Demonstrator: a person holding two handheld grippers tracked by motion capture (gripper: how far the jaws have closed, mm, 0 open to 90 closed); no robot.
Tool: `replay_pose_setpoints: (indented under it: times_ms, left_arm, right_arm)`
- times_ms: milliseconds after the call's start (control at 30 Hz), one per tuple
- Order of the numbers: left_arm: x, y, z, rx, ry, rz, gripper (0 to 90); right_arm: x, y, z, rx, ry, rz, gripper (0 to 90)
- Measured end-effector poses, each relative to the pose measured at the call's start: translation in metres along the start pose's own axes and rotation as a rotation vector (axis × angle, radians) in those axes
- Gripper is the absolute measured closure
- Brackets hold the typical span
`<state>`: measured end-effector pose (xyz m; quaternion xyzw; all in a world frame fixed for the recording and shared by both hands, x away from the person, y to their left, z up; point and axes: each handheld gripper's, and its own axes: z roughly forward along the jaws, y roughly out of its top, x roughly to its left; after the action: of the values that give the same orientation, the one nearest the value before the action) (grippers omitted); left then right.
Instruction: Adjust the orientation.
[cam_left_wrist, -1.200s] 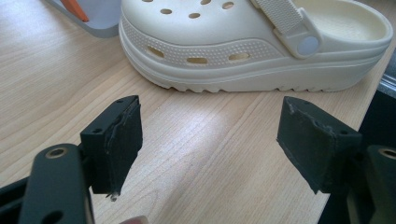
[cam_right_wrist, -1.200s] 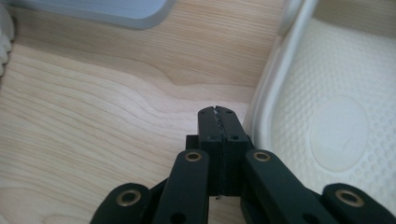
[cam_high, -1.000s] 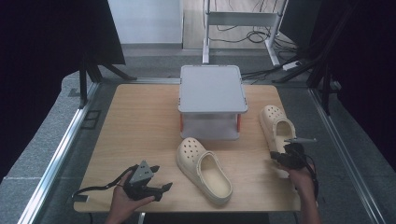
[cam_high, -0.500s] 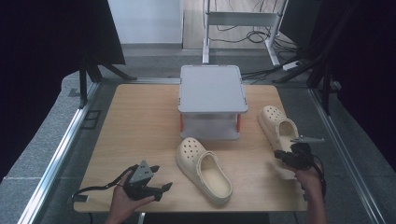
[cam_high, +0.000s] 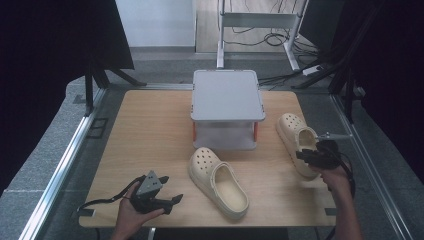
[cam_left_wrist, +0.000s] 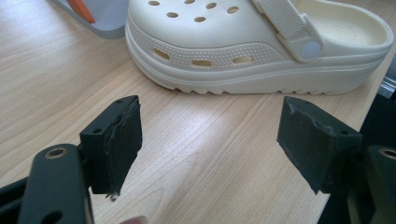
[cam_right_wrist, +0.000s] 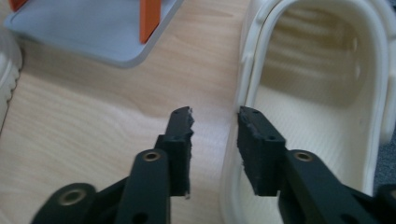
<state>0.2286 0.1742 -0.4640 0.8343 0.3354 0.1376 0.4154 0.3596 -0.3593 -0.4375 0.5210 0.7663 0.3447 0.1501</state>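
Right hand-held gripper (cam_high: 312, 156): carried in the person's right hand near the right edge of the surface (cam_high: 150, 135), over the heel end of the right clog (cam_high: 296, 137). Its jaws have just been opening and stand a narrow way apart. In the right gripper view the hand-held gripper (cam_right_wrist: 215, 122) has the clog's (cam_right_wrist: 322, 116) inner side wall below the gap; the pads press on nothing.

Right clog: cream, lying flat, toe pointing away from the person, alongside the right edge of the surface. Bare wood runs between its inner wall and the grey rack (cam_high: 227, 107).

Left hand-held gripper (cam_high: 172, 200): held low at the near left corner of the surface, jaws wide, nothing between them. In the left gripper view the hand-held gripper (cam_left_wrist: 210, 135) faces bare wood, and beyond that the side of the second clog (cam_left_wrist: 252, 46).

Second clog (cam_high: 219, 181): cream, ahead of the left hand-held gripper and well left of the right one, toe near the rack's front edge, heel toward the near edge of the surface.

Grey rack: two-level, orange posts (cam_right_wrist: 150, 18), at the far middle of the surface, beyond both hand-held grippers.

Open room: the broad left half of the surface and the strip between the two clogs.
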Motion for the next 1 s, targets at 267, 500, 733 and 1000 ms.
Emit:
replay_pose_setpoints:
  times_ms: [267, 500, 733, 1000]
  left_arm:
    - [-0.001, 0.0, 0.002, 0.001, -0.008, -0.002, 22.5]
    - [-0.001, 0.0, 0.001, -0.006, -0.012, -0.005, 22.5]
    - [-0.001, 0.0, 0.001, -0.002, -0.011, -0.002, 22.5]
    - [-0.001, 0.0, 0.001, -0.003, -0.011, -0.002, 22.5]
  right_arm:
    - [-0.008, 0.016, 0.007, 0.017, -0.011, 0.011, 58.4]
    - [-0.012, 0.023, 0.013, 0.051, -0.007, -0.002, 57.8]
    - [-0.015, 0.032, 0.025, 0.097, -0.02, -0.006, 58.6]
    - [-0.016, 0.043, 0.036, 0.143, -0.021, -0.014, 60.7]
